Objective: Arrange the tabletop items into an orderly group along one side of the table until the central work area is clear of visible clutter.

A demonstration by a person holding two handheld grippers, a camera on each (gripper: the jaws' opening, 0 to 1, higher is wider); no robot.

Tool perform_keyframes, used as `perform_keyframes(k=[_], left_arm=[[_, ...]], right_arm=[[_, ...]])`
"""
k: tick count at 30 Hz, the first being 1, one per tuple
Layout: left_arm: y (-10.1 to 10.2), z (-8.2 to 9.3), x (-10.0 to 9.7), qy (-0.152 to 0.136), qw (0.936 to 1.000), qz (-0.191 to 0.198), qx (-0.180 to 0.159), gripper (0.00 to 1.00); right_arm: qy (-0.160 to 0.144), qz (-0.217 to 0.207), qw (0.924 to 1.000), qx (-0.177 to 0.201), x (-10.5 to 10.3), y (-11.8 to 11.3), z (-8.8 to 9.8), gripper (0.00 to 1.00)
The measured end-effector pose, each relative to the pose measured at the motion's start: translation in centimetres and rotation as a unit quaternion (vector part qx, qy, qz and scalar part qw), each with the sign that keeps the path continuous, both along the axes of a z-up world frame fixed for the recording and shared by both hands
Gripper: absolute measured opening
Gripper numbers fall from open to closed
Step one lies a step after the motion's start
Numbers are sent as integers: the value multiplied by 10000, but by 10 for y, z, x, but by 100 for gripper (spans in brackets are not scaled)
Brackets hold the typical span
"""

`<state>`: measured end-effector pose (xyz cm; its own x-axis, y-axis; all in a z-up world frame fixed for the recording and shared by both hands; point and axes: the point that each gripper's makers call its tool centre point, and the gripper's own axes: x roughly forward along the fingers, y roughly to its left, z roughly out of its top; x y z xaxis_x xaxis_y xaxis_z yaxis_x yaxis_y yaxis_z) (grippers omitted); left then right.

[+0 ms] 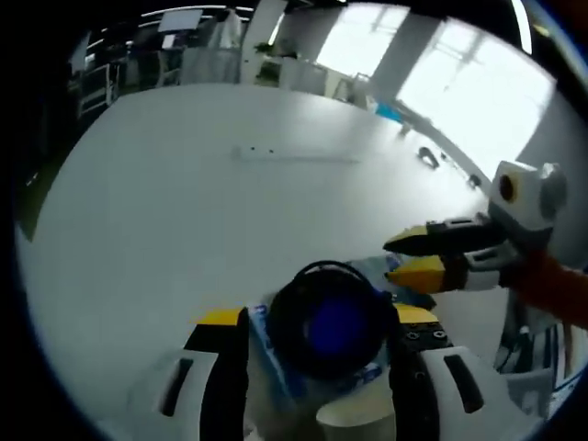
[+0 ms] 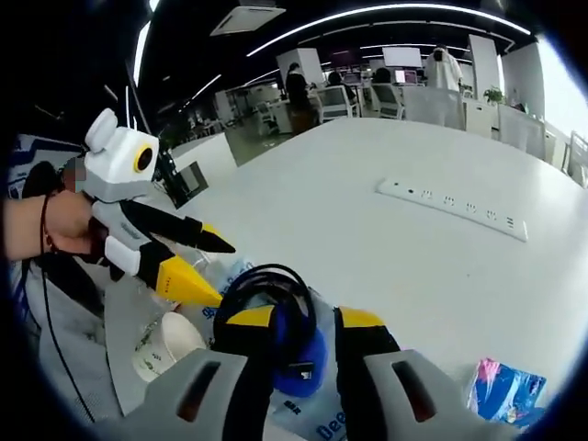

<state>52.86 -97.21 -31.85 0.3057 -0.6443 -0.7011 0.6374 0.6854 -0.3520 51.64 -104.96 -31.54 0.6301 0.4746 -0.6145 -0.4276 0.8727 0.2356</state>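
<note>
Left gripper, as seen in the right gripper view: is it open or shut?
Open. The left gripper shows its two fingers spread apart, with a clear gap between their tips.

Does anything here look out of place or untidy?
Mostly the small colourful packet lying alone on the white table, apart from the cluster of black cable, blue-printed bag and paper cup near both grippers. No spill is visible.

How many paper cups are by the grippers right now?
1: a paper cup lies beside the blue bag, below the left gripper; also seen between the jaws in the left gripper view. Others may be hidden.
</note>
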Motion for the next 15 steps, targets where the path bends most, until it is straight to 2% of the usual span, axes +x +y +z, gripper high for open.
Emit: perform_keyframes(k=[5,8,15], left_arm=[[-3,-8,3,-138,9992,-269,244,50],[-2,-15,3,-243,9968,-536,545,43],[-7,-24,5,-485,9913,-875,857,28]], right_arm=[[132,10,9999,7,3,4,-12,21],[204,23,9998,6,4,6,-19,19],[362,-30,9993,-11,3,5,-30,14]])
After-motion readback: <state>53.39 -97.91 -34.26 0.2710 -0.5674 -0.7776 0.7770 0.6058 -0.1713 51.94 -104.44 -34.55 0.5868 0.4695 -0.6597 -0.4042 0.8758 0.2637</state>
